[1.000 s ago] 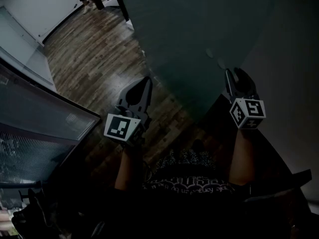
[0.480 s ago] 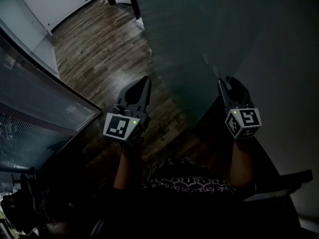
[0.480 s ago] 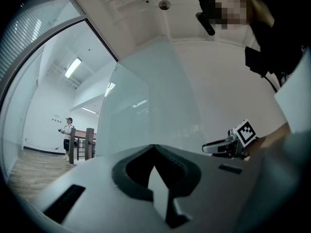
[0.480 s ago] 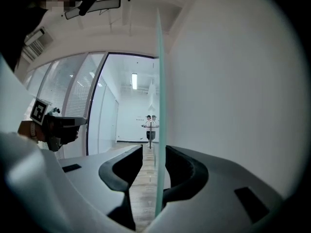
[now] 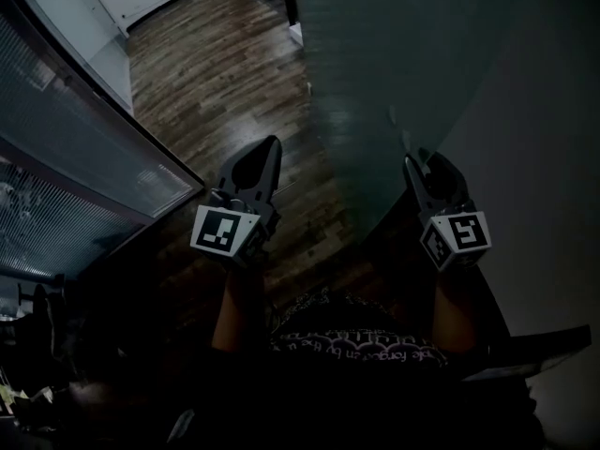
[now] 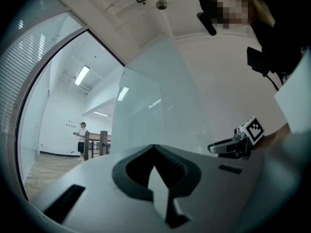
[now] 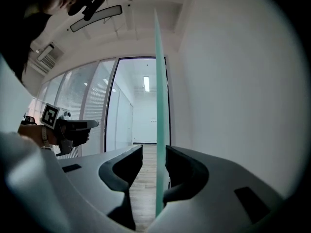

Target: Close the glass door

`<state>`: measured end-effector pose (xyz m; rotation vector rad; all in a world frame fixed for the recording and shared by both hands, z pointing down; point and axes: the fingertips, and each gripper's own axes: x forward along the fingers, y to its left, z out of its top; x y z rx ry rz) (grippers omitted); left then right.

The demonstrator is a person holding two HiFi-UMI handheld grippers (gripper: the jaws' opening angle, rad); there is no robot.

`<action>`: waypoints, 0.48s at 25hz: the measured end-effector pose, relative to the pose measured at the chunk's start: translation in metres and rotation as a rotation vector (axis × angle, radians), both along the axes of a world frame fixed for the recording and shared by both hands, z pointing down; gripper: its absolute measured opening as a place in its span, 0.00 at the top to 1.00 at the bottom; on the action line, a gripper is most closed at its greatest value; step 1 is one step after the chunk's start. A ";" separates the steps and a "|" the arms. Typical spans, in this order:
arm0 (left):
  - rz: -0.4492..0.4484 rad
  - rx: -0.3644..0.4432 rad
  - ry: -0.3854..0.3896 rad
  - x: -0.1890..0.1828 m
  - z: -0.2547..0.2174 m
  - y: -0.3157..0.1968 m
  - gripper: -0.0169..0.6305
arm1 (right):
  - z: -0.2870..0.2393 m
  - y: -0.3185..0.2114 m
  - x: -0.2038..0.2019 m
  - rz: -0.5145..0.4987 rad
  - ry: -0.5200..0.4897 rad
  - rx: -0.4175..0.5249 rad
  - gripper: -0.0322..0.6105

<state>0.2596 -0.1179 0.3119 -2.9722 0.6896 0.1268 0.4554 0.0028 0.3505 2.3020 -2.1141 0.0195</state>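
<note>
Right gripper (image 7: 154,154) straddles the glass door's (image 7: 159,81) edge, jaws apart, a gap on one side. Left gripper (image 6: 154,152) pinched closed, empty. The door's lower end hides behind the right gripper's body.

The right tool (image 7: 154,154) has its jaws apart around the thin edge of the glass door (image 7: 159,81). The edge stands upright, against the right jaw. The left tool (image 7: 90,125) shows at the left.

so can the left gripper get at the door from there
Probably yes: the left gripper hangs beside the door with open air between them. Its jaws are shut, so it could push it but not grip the edge that the right gripper straddles.
</note>
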 end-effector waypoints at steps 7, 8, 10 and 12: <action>-0.101 -0.006 -0.015 -0.027 0.005 0.010 0.97 | 0.003 -0.008 -0.025 -0.149 0.011 0.001 0.74; -0.117 -0.007 -0.018 -0.031 0.007 0.012 0.97 | 0.004 -0.009 -0.029 -0.170 0.011 0.000 0.74; -0.150 -0.009 -0.020 -0.040 0.010 0.016 0.97 | 0.004 -0.012 -0.038 -0.212 0.014 0.002 0.74; -0.185 -0.010 -0.023 -0.048 0.012 0.021 0.97 | 0.003 -0.014 -0.044 -0.246 0.015 0.004 0.74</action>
